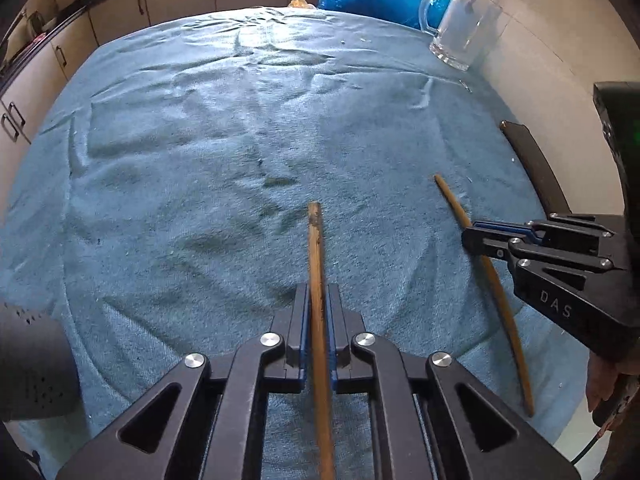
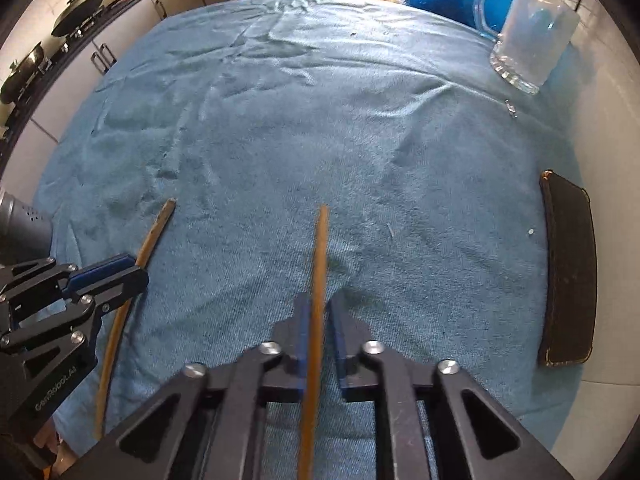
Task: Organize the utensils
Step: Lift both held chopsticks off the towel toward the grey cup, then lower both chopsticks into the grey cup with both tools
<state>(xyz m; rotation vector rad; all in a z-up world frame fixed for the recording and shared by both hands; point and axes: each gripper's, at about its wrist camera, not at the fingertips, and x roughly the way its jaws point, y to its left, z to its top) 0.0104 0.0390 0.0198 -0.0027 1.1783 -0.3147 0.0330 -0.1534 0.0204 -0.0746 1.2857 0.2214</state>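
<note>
Chopsticks sit one in each of my claws: left gripper [image 1: 319,300] pinches the blunt stick [image 1: 316,264], right gripper [image 2: 319,312] pinches the tapered stick [image 2: 318,264], both above the towel [image 1: 200,152].

Twin wrist views — steep, close, overlapping

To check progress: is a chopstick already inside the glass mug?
No; the mug looks empty, and each chopstick sits between jaws over the towel.
</note>
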